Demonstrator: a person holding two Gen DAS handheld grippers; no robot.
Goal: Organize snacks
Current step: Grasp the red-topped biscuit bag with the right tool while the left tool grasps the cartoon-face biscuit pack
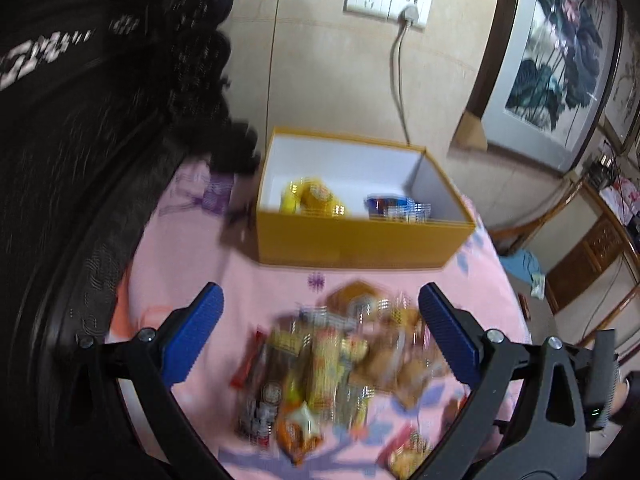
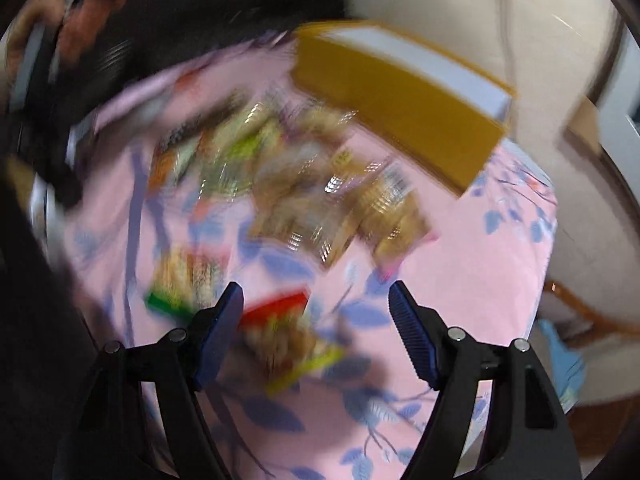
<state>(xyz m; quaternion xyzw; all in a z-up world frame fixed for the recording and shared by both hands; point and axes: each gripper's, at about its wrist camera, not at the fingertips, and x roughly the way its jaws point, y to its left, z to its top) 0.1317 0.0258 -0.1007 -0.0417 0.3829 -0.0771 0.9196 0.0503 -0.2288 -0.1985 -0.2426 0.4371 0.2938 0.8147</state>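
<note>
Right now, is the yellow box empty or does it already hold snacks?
Not empty. The open yellow box holds a yellow packet and a blue packet on its white floor; much room remains.

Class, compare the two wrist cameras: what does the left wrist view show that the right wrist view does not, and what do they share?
Only the left wrist view shows inside the yellow box: a yellow packet and a blue packet, plus the wall sockets and framed painting.

Only the right wrist view shows a red-edged packet near its open gripper.

Both show the box, pink cloth and blurred snack pile.
</note>
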